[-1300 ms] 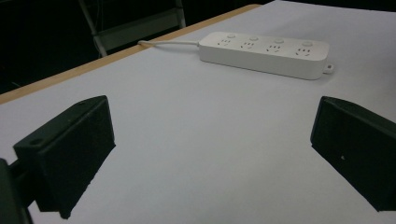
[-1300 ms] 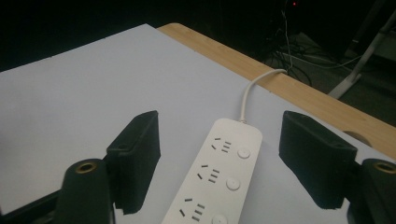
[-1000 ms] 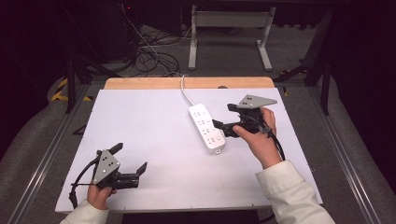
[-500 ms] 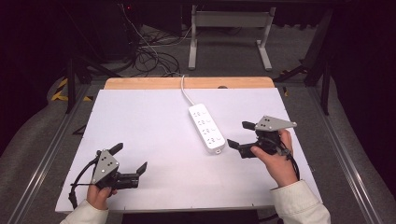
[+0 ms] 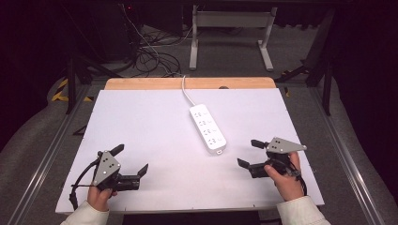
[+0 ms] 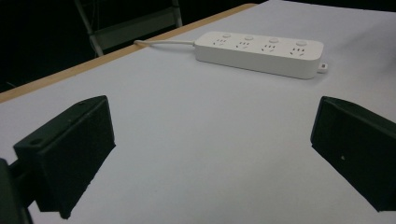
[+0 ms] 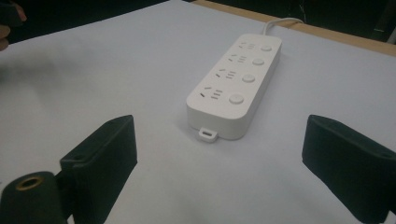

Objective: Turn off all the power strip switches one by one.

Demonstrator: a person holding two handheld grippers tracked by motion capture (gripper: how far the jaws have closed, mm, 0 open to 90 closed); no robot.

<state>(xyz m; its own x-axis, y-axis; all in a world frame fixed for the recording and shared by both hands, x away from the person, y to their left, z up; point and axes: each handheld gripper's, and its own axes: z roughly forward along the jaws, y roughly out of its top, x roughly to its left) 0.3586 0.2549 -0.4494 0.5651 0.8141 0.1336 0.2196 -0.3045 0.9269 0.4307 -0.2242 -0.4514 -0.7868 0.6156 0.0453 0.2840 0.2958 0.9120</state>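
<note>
Right claw (image 5: 248, 153) sits with jaws apart and empty, having just been opening, just beside the power strip (image 5: 207, 128) mid-bench (image 5: 141, 117). Left claw (image 5: 130, 160), also apart, waits farther off. A careless reach could nudge the strip or drag its cord (image 5: 186, 92).

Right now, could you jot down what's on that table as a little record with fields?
Surface: white table top with a wooden strip along its far edge
Main thing: white power strip, four sockets with a button each, lying flat near the middle
Cord: white cable running off the far edge
Left tongs: open, nothing between them, resting at the near left
Right tongs: jaws just been opening, now wide, nothing between them, near right
Contact: neither tongs touch the power strip
</note>
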